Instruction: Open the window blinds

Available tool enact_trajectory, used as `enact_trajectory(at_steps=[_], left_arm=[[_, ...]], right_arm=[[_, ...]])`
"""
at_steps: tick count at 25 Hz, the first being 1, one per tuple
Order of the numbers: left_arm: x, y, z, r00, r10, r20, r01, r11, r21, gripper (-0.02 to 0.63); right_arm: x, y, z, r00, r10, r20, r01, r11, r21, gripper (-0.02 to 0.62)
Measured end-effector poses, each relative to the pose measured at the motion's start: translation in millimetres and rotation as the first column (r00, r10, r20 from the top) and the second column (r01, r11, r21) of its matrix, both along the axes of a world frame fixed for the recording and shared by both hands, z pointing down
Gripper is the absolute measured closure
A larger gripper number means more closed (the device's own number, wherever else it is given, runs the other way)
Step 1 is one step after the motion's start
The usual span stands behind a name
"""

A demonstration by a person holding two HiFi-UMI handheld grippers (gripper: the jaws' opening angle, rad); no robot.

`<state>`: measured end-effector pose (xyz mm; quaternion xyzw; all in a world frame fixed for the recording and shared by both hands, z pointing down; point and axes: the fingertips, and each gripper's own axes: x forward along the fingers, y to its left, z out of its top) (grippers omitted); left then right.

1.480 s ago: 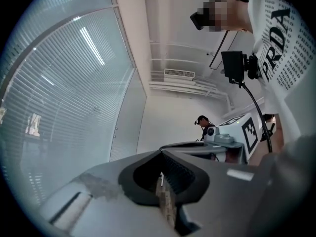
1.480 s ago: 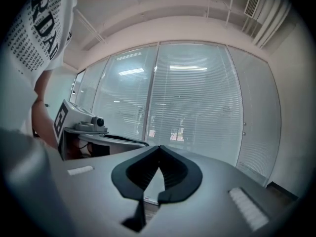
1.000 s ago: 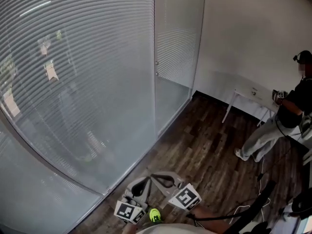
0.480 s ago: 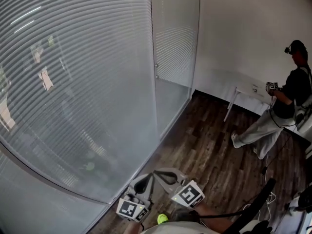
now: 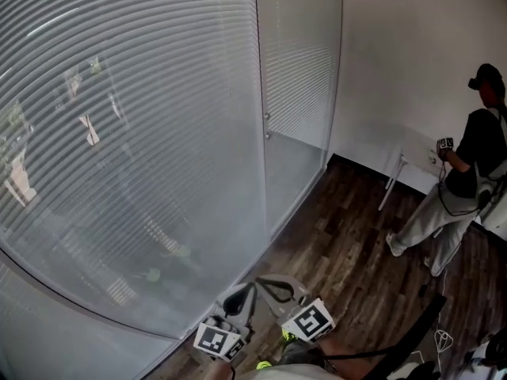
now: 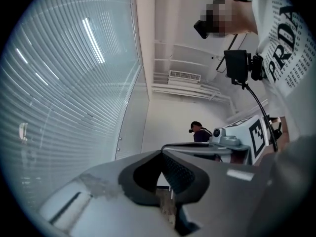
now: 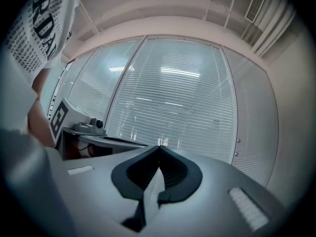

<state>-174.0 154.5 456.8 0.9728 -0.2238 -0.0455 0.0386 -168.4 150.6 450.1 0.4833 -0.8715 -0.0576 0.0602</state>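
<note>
Hanging closed, blinds point(image 5: 135, 133) sit ahead of right claw point(image 7: 159, 149), beside left claw point(image 6: 161, 154); both pinched together, empty, nothing opened yet.

Left gripper point(image 6: 161, 153), right gripper point(image 7: 159, 147): level, apparently closed, empty.

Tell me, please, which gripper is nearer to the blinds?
Left. The left gripper is on the side next to the blinds; the right gripper is beyond it, further out into the room.
</note>
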Motion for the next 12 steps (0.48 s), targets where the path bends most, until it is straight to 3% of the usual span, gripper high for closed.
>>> enact_trajectory(at_steps=[5, 9, 12], left_arm=[[18.1, -13.1, 15.5, 1.0, -0.03, -0.009, 0.031, 0.999, 0.042, 0.615], [19.5, -87.6, -53.7, 1.0, -0.024, 0.019, 0.024, 1.0, 0.011, 0.615], [29.8, -120.4, -63.6, 0.999, -0.036, 0.033, 0.037, 0.999, -0.033, 0.615]], right_arm=[[18.7, -12.2, 15.4, 0.999, -0.015, -0.047, 0.017, 0.999, 0.037, 0.596], [20.3, -87.7, -53.8, 0.999, -0.018, -0.027, 0.018, 1.0, 0.007, 0.596], [30.4, -121.7, -63.9, 0.999, -0.038, -0.013, 0.038, 0.999, -0.035, 0.597]])
